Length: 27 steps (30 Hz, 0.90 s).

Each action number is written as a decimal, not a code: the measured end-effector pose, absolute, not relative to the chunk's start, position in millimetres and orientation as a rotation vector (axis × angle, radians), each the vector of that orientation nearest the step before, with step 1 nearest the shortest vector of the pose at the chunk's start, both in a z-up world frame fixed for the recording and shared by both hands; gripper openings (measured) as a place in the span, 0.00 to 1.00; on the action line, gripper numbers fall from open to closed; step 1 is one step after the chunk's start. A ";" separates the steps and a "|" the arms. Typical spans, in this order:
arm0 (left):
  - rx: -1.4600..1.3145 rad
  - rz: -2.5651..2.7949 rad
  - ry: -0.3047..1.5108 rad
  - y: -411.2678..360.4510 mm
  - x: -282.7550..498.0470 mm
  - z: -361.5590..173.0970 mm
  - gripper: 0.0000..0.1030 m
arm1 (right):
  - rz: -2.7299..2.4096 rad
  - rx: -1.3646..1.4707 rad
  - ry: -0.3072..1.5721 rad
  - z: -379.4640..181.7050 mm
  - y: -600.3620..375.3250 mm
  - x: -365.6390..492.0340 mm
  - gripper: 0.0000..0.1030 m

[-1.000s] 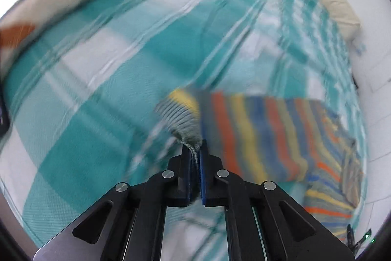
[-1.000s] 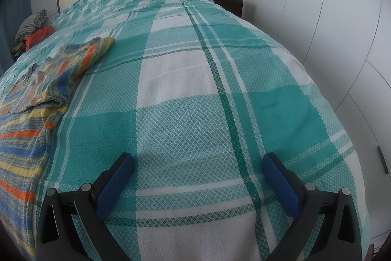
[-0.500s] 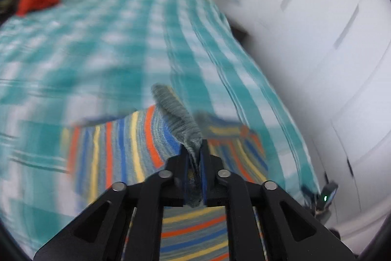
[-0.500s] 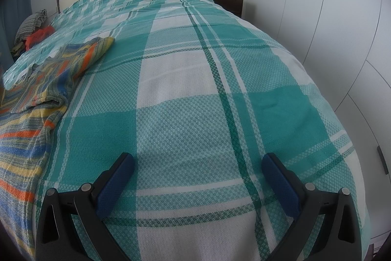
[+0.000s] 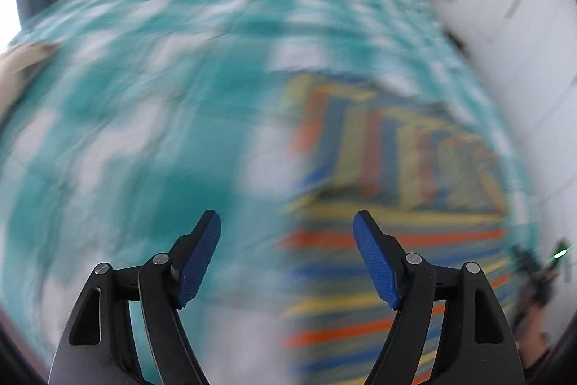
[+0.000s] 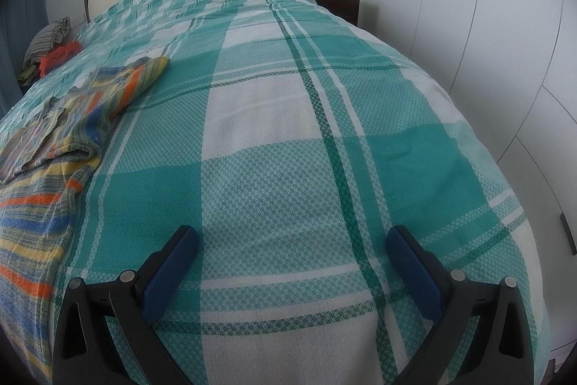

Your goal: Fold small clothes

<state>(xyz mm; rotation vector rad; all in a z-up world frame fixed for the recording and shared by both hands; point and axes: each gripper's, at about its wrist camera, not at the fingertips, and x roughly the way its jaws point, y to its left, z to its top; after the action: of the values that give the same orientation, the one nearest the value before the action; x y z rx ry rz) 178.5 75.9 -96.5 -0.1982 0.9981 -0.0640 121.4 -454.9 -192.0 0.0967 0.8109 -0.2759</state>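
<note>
Both tongs gape wide and hold nothing. The striped garment (image 5: 389,168) lies on the bed (image 6: 288,139), ahead-right of the left tongs (image 5: 287,248). It lies well left of the right tongs (image 6: 292,262).

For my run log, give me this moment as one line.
left gripper: open, holding nothing | right gripper: open over bedspread | striped garment: partly folded on bed | left view: motion-blurred

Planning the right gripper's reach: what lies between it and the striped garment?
Only bare teal plaid bedspread separates the right gripper from the striped garment, seen in the right wrist view.
</note>
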 end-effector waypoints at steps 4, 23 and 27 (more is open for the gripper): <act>-0.270 0.022 1.052 113.1 123.8 -129.9 0.76 | -0.280 0.092 0.813 -191.9 -454.5 121.3 0.99; -0.147 0.062 1.007 97.2 96.4 -162.5 0.99 | -0.272 0.103 0.822 -192.2 -454.9 122.7 1.00; -0.188 0.063 1.004 100.6 98.8 -166.1 1.00 | -0.266 0.112 0.820 -192.8 -455.9 123.3 1.00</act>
<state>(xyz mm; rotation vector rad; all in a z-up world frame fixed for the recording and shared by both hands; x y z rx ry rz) 98.8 100.6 -166.1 -0.1876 1.0044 0.0627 123.3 -455.9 -192.8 0.1117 0.8198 -0.2663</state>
